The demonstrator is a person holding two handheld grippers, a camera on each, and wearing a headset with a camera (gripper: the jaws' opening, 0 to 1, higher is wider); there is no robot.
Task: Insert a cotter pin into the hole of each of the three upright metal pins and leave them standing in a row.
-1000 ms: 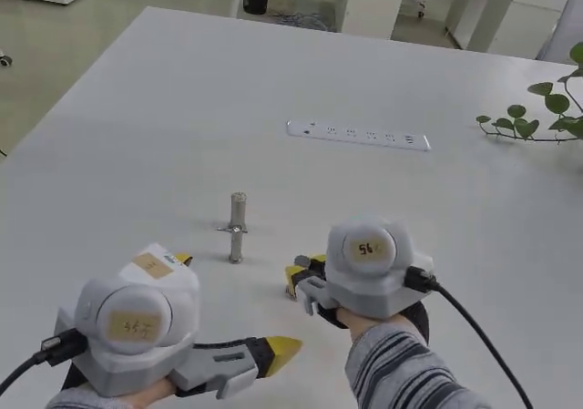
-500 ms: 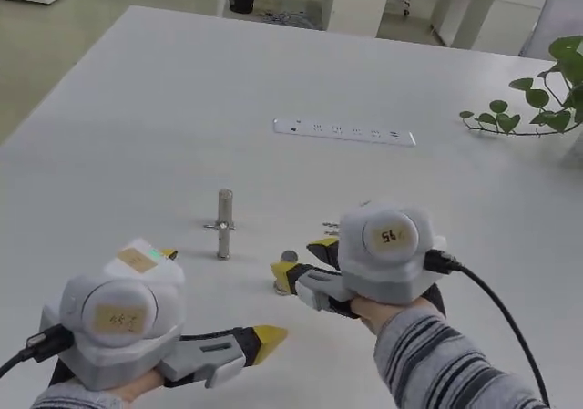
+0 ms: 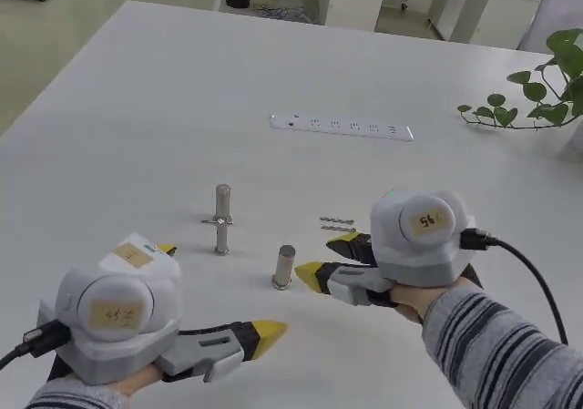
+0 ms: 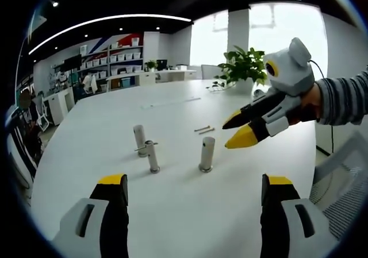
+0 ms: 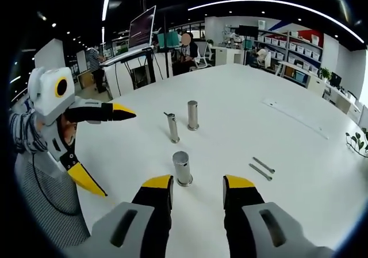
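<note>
Three upright metal pins stand on the white table (image 3: pixel 137 99). The far pin (image 3: pixel 222 199) is bare. The pin in front of it (image 3: pixel 221 236) carries a cotter pin crosswise through its hole. A third, bare pin (image 3: pixel 285 267) stands to the right, just left of my right gripper (image 3: pixel 326 256), which is open and apart from it. In the right gripper view this pin (image 5: pixel 183 167) stands just beyond the tips of my right gripper (image 5: pixel 198 184). Two loose cotter pins (image 3: pixel 335 222) lie behind it. My left gripper (image 3: pixel 217 289) is wide open at the near left, holding nothing.
A white power strip (image 3: pixel 342 127) lies across the table's far middle. Plant leaves (image 3: pixel 537 108) reach in at the far right. A cable (image 3: pixel 537 281) trails from the right gripper. Office desks and people (image 5: pixel 95 62) lie beyond the table.
My right gripper has drawn back to the right, uncovering the third pin, which now stands free. The left gripper has barely moved. The head camera has shifted.
</note>
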